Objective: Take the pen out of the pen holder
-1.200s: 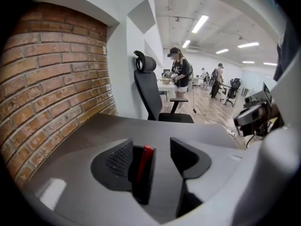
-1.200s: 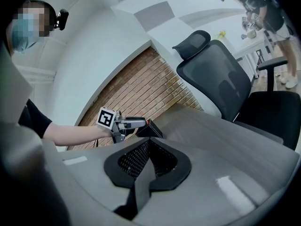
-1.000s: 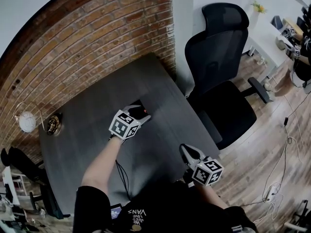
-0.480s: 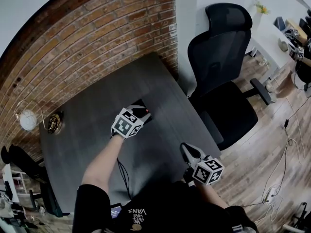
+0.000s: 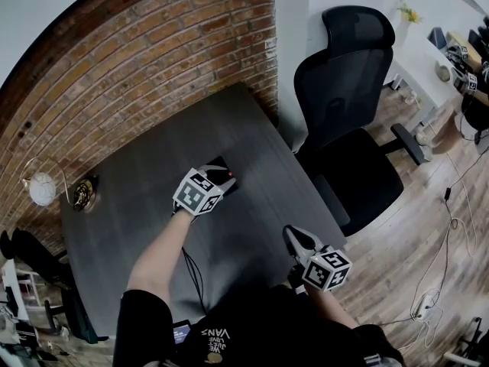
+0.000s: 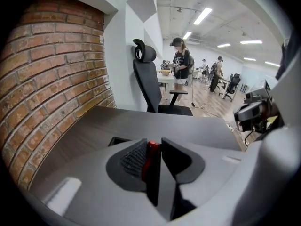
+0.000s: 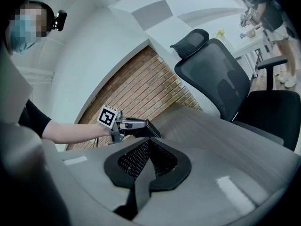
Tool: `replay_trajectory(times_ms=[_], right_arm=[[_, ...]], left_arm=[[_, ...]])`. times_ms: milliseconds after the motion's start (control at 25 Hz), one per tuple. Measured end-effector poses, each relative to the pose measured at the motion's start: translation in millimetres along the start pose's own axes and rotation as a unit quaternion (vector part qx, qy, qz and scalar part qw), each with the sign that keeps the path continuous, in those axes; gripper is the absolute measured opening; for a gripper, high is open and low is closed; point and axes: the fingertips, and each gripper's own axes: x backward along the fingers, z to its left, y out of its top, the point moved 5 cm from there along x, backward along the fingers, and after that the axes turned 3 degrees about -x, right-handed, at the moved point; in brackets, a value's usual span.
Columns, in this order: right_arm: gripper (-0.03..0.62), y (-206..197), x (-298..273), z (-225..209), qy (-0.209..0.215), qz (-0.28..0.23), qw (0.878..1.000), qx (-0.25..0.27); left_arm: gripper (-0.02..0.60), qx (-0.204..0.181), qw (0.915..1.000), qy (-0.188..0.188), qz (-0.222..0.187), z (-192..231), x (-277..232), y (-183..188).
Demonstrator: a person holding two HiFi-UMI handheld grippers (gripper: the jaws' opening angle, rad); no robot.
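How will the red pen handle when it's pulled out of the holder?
Probably stiff: the pen stands straight in the left gripper, whose jaws have just been closing on it. Its slim body may slip. The small pen holder might lift along.

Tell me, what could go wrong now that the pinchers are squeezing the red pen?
The left gripper has just been closing its jaws on the red pen near its tip, so it might slip. Nothing steadies the pen holder: the right gripper sits shut and empty near the table edge, so the holder could lift or tip.
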Motion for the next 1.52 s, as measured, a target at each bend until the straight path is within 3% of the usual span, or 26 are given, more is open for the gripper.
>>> replay_trajectory(times_ms=[200, 400, 880, 1320, 1520], right_arm=[[0.002, -1, 0, 1, -0.001, -0.001, 1.0, -0.001], [0.002, -2, 1, 1, -0.002, 0.0, 1.0, -0.003], [0.002, 0, 4, 3, -0.003, -0.006, 1.0, 0.0], [0.002, -10, 8, 24, -0.001, -0.011, 1.0, 0.008], [0.002, -20, 11, 41, -0.004, -0.013, 1.0, 0.01]], left_arm=[[0.15, 0.014, 0.9999, -0.006, -0.004, 2, 1, 1], [0.129, 0.072, 0.9971, -0.004, -0.026, 9, 5, 5], [0.123, 0.088, 0.9937, 0.023, -0.065, 19, 21, 16], [0.121, 0.082, 0.9873, 0.046, -0.128, 16, 55, 23], [0.121, 0.074, 0.9803, 0.063, -0.172, 14, 81, 25]])
